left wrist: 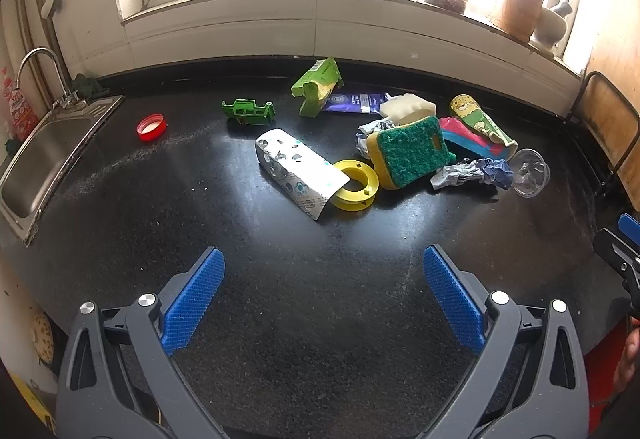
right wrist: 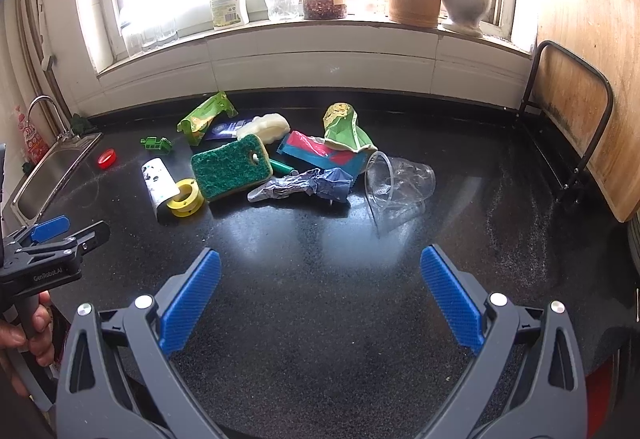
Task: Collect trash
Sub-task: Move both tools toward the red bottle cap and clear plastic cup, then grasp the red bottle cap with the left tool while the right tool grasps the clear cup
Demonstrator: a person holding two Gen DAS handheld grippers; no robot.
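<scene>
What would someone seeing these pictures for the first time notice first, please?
Probably the bright litter heaped mid-way across the black countertop: a green-and-yellow sponge beside a yellow ring, with a clear plastic cup lying on its side to the right. A red cap sits alone near the sink.

Handheld gripper hardware, both units
Left gripper [left wrist: 324, 295] and right gripper [right wrist: 320, 293]: dark grey plastic arms, blue textured pads [right wrist: 191, 301], silver screws [right wrist: 497, 299]; "GenRobot.AI" lettering in white.
</scene>
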